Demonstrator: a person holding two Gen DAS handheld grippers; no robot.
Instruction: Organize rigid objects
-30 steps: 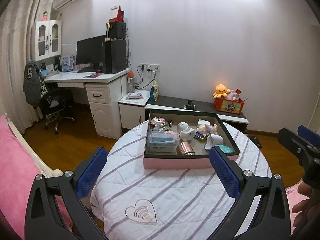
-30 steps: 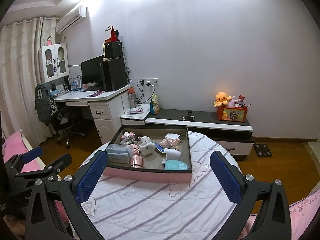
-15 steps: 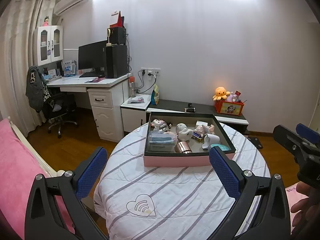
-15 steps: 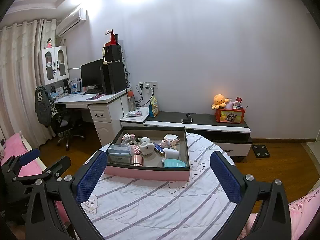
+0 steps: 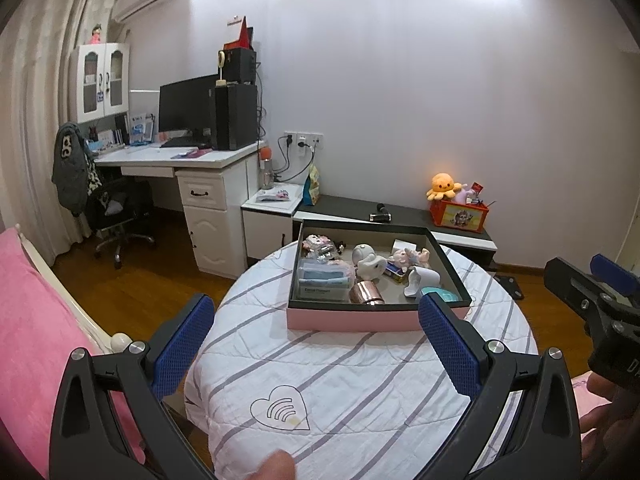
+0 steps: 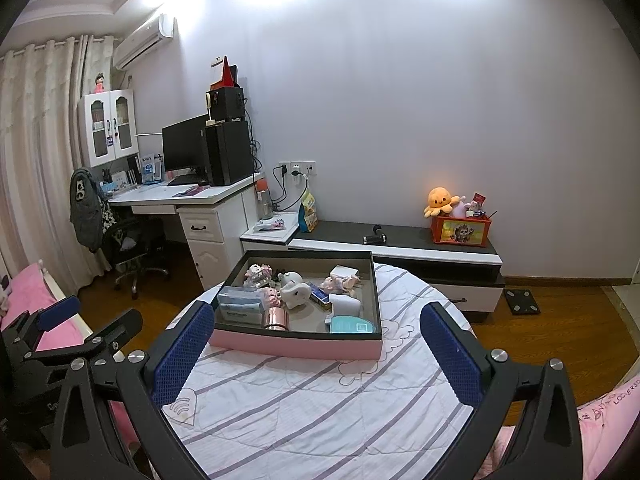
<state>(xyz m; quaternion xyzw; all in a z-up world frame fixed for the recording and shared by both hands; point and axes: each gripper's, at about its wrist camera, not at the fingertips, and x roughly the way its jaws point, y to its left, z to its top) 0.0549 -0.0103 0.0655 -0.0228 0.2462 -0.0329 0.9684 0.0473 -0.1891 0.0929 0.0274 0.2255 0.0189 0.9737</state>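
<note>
**Both tools held open above a round bench carrying a filled tray**

The left tool [image 5: 314, 344] is shown with its two blue-padded fingers [image 5: 182, 344] spread wide apart and nothing between them; it is held above the near part of the round bench [image 5: 360, 392], which is covered by a white quilted cloth with grey stripes. The right tool [image 6: 316, 354] is likewise seen with its fingers set wide and empty, above the same bench. In the left wrist view the right tool appears at the right edge, and in the right wrist view the left tool appears at the lower left.

The tray [image 5: 360, 318], pink-walled with a dark rim, is seen resting on the far half of the bench, well apart from both tools. Inside it are collected the rigid objects: a blue-labelled box [image 5: 324, 282] at the near left, a copper-coloured cylinder [image 5: 366, 293] lying just beside it, a white figurine [image 5: 370, 262] near the middle, a white cup-like item [image 5: 422, 280] tipped on its side, and a teal item [image 5: 438, 294] at the near right corner. Small pink toys [image 5: 318, 245] are seen at the far left of the tray.

Behind the bench, a low dark-topped cabinet [image 6: 400, 236] is seen against the wall, carrying an orange plush octopus [image 6: 439, 200] beside a red box [image 6: 460, 232].
</note>
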